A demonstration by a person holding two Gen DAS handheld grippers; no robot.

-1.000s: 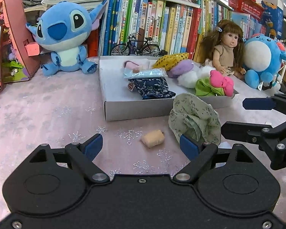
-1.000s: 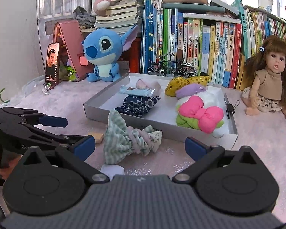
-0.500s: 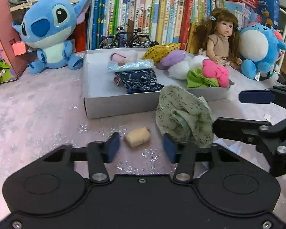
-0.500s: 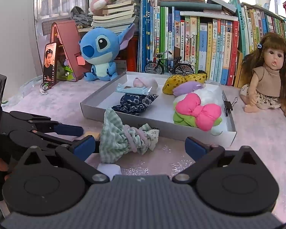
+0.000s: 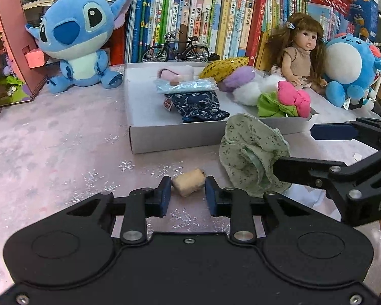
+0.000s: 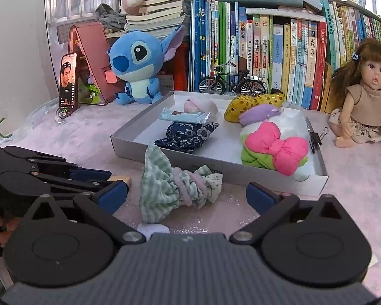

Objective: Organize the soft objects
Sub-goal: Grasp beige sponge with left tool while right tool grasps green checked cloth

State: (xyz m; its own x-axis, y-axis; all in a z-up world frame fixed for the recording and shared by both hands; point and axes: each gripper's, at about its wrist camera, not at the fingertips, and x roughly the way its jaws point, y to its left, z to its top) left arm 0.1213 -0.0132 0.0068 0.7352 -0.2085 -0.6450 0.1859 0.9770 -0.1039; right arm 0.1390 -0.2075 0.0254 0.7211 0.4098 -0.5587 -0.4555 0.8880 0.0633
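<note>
The left gripper (image 5: 188,194) had its two blue pads almost closed on a small tan roll (image 5: 188,185), soft and stubby like a little sponge; the pads sat right at its two ends, but I could not tell if they were squeezing it. The roll lay on the pink, sparkly table cloth (image 5: 50,157), in front of the flat white box (image 5: 165,139). The right gripper (image 6: 186,197) was wide open and held nothing. Between its pads lay a green cloth bundle (image 6: 175,190), checked and crinkly, tied in the middle with a pink band. The bundle leaned against the front wall of the box, just beside the roll. Inside the box were a dark blue flower pouch (image 6: 188,137), a puffy pink bow (image 6: 276,147) and a shiny yellow cushion (image 6: 254,103). A fuzzy blue plush (image 6: 137,63), a doll (image 6: 363,96) and a row of books (image 6: 266,50) stood behind the box
</note>
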